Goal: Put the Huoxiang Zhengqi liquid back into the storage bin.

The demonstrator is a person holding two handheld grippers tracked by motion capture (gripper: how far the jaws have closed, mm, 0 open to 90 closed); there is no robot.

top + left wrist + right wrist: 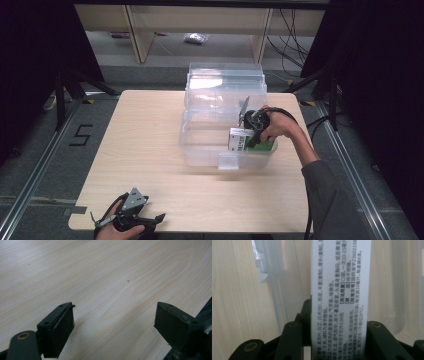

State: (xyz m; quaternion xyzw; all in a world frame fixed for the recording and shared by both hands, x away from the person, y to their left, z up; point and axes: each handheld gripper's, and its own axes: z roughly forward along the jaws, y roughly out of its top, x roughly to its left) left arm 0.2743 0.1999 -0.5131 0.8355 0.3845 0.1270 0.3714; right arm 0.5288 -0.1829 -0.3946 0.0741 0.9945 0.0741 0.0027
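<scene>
A clear plastic bin (pixel 200 150) stands open on the far right part of the wooden table (pixel 145 150). Inside its right front corner, my right gripper (pixel 250 140) is shut on a white and green box (pixel 239 139). In the right gripper view the box's white printed side (pixel 340 290) fills the gap between both jaws, with the bin's wall (pixel 277 277) behind it. My left gripper (pixel 150 220) rests near the table's front left edge. Its jaws stand open over bare wood (pixel 112 290), with nothing between them.
The bin's lid (pixel 225 82) lies folded back behind it toward the far table edge. A latch tab (pixel 228 161) sticks out from the bin's front wall. Dark stands and cables flank the table on both sides.
</scene>
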